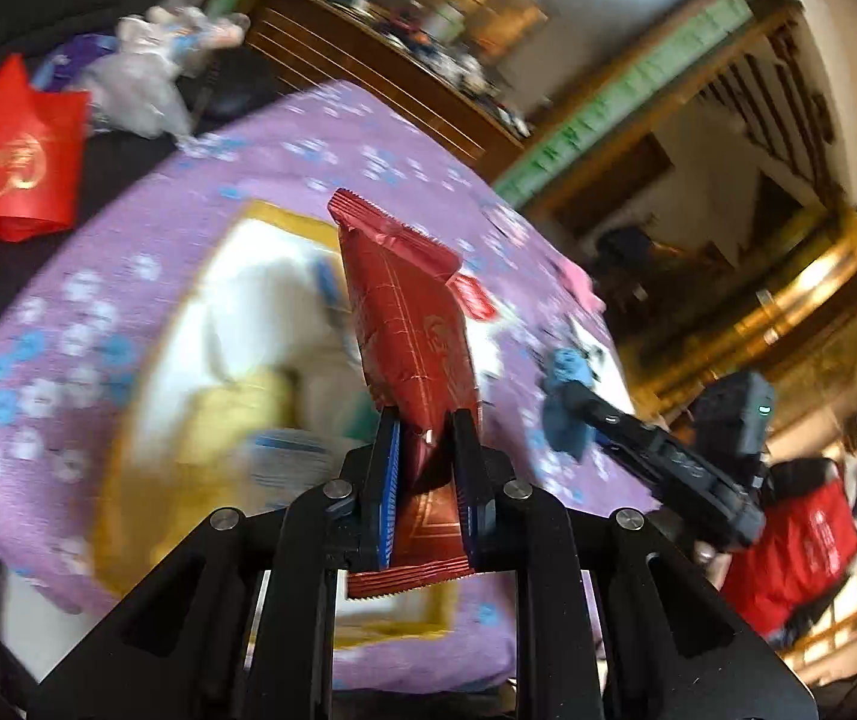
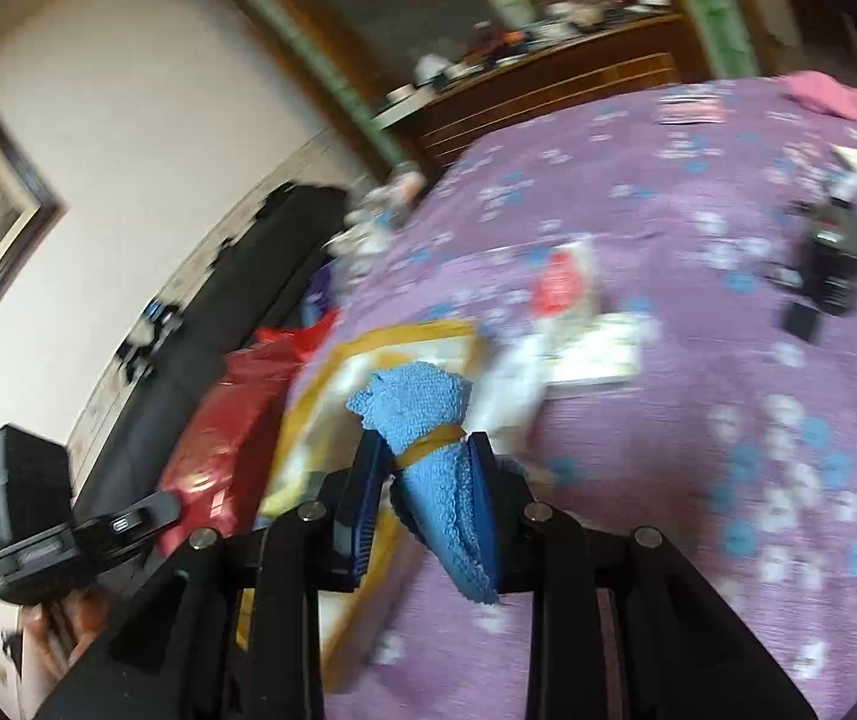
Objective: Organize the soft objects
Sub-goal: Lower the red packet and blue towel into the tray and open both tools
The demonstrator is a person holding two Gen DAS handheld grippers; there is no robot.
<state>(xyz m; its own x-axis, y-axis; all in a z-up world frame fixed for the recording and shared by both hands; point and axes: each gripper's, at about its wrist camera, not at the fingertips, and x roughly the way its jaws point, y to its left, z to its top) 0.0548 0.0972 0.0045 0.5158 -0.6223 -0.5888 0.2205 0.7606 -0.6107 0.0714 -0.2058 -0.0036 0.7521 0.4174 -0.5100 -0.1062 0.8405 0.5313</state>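
My left gripper is shut on a long dark red foil packet, which stands up from the pads above a purple flowered tablecloth. Below it lies a yellow-rimmed tray with blurred white and yellow packets. My right gripper is shut on a rolled blue towel bound by a rubber band, held over the same cloth. The right gripper with the blue towel also shows at the right of the left wrist view. The yellow-rimmed tray sits just beyond the towel.
A red bag and clear plastic bags lie on a dark surface left of the table. A pink cloth, a black device and white packets rest on the cloth. A wooden sideboard stands behind.
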